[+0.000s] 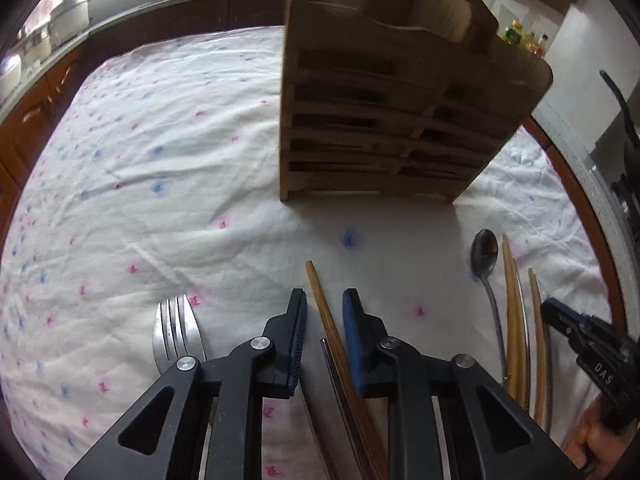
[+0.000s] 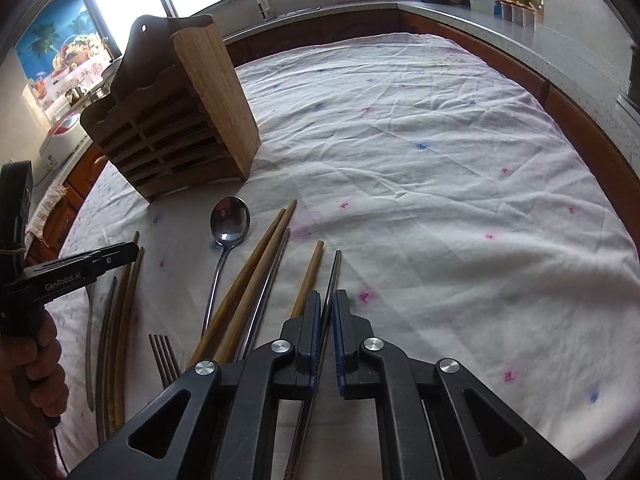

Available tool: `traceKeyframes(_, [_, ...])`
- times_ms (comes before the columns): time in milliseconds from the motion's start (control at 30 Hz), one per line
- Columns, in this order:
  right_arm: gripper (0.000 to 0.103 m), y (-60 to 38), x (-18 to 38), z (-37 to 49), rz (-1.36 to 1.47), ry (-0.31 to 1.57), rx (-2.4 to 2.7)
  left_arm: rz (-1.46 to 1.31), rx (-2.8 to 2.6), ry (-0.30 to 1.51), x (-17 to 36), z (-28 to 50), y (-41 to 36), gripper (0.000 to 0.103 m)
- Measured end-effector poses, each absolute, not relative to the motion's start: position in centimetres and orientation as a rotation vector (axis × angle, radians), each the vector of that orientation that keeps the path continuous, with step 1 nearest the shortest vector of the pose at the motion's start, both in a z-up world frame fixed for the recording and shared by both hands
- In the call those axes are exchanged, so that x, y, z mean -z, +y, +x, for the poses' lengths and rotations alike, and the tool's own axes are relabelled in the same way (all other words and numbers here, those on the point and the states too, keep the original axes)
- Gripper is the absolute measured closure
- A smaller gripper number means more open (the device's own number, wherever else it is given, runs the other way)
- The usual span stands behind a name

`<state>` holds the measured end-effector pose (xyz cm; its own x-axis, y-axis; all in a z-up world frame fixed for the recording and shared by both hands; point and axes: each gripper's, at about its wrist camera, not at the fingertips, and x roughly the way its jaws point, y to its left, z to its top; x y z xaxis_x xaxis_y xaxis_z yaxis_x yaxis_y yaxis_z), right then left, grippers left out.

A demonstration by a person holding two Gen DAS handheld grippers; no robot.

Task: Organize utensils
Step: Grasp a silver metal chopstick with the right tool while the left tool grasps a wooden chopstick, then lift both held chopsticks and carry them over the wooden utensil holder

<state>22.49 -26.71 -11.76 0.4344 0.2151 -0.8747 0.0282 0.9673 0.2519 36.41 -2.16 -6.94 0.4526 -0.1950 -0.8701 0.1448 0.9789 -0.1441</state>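
Observation:
A wooden slatted utensil holder stands on the white cloth; it also shows in the right wrist view. My left gripper is open, its fingers on either side of a brown wooden chopstick lying next to a metal chopstick. My right gripper is nearly shut around a metal chopstick, with a wooden chopstick just left of it. A spoon and a pair of wooden chopsticks lie between the grippers.
A fork lies left of my left gripper. Another fork lies below the spoon. More chopsticks lie under the left gripper. The table's wooden rim and kitchen counter curve behind.

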Motion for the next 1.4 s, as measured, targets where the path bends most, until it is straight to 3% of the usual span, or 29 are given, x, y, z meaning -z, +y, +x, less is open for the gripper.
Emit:
traceKeyframes(133, [0.098, -26.1, 11.8, 22.7, 0.199, 1.107, -0.119, 0.018, 0.206, 1.075, 7.3, 36.7, -3.8, 0.089])
traceKeyframes(200, [0.097, -26.1, 11.9, 22.6, 0.192, 1.099, -0.129, 0.06, 0.209, 1.067, 7.3, 36.6, -4.8, 0.096])
traceKeyframes(333, [0.098, -26.7, 11.9, 22.7, 0.237, 1.103, -0.142, 0.047, 0.235, 1.066, 7.4, 36.4, -5.8, 0.098])
traceKeyframes(633, [0.098, -27.7, 9.1, 21.0, 0.299, 1.034, -0.168, -0.008, 0.282, 0.985, 3.8, 34.2, -6.1, 0.099])
traceKeyframes(1067, [0.099, -27.6, 1.0, 18.4, 0.318, 0.847, -0.236, -0.111, 0.345, 0.79, -5.0, 24.5, -1.9, 0.1])
traceKeyframes(1400, [0.099, -27.3, -2.1, 16.9, 0.318, 0.777, -0.26, -0.141, 0.357, 0.687, -7.7, 19.0, 0.6, 0.1])
